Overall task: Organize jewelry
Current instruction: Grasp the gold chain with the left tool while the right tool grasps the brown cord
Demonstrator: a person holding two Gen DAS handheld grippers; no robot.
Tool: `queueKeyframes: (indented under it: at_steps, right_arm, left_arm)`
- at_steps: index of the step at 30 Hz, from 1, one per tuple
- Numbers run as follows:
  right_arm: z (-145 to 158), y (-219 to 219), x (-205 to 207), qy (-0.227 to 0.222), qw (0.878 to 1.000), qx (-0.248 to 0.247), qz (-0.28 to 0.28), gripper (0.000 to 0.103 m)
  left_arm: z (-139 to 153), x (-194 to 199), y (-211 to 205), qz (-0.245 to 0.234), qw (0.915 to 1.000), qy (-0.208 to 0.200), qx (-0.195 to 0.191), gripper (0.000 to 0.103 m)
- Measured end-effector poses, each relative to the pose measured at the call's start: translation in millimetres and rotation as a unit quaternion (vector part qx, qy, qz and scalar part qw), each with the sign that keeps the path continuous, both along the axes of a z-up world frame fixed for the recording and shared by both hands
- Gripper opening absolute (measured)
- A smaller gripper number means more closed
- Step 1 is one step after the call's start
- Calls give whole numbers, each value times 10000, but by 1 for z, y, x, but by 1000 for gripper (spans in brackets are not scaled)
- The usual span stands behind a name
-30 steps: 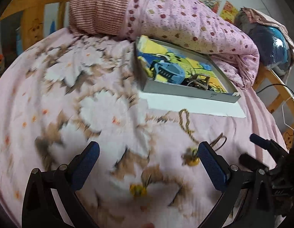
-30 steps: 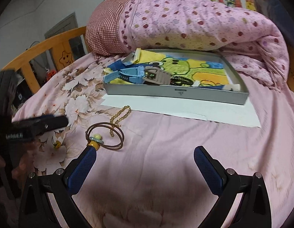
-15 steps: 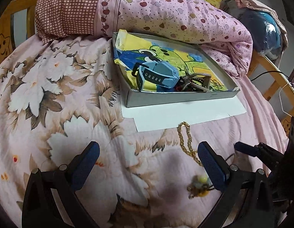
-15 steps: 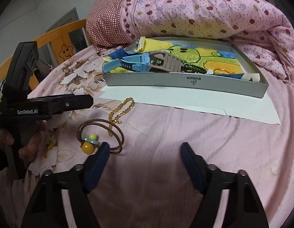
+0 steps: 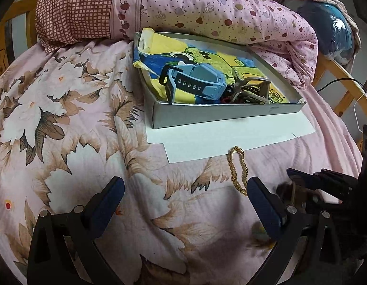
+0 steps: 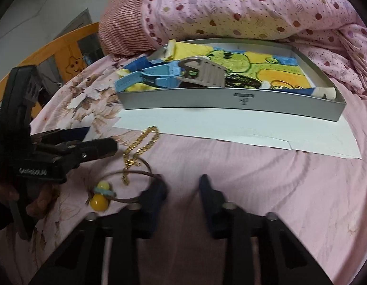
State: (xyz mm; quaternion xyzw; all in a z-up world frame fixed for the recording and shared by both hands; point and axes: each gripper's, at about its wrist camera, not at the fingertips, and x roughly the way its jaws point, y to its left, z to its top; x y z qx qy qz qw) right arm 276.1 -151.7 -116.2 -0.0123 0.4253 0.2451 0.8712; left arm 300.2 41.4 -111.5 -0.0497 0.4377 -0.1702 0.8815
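Right wrist view: the right hand-held gripper (image 6: 182, 191) has narrowed from wide to a small gap, empty, its left finger at the cord (image 6: 133, 185) by the chain (image 6: 140, 147); a pickup looks imminent. Left hand-held gripper (image 5: 183, 204) gapes, empty.

A rolled pink quilt (image 5: 219, 7) and checked pillow (image 5: 74, 11) lie on a floral bedsheet (image 5: 53, 109), wooden bed rail (image 6: 62, 45) behind; white paper (image 6: 254, 130) lies nearby.

Two low, close wrist views over the bed toward the tray (image 5: 221, 116) (image 6: 231, 101), left one obliquely; shared gold chain (image 5: 238, 168) (image 6: 138, 149).
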Motion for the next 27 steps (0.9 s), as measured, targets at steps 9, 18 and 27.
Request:
queueKeyframes:
  at_steps: [9,18,27]
  right_arm:
    - [1,-21,12,26,9995,26,-322,7]
    - [0,-50,24,10,9984,26,-571,5]
    - [-1,-56,28,88,9982,168,-577,5]
  left_arm:
    - [-1,3,-21,-384,9989,-88,268,101]
    - [-3,4,-45,-745,9946,-283,666,79]
    - [-7,-2,-65,-1253,9877,-323,875,57]
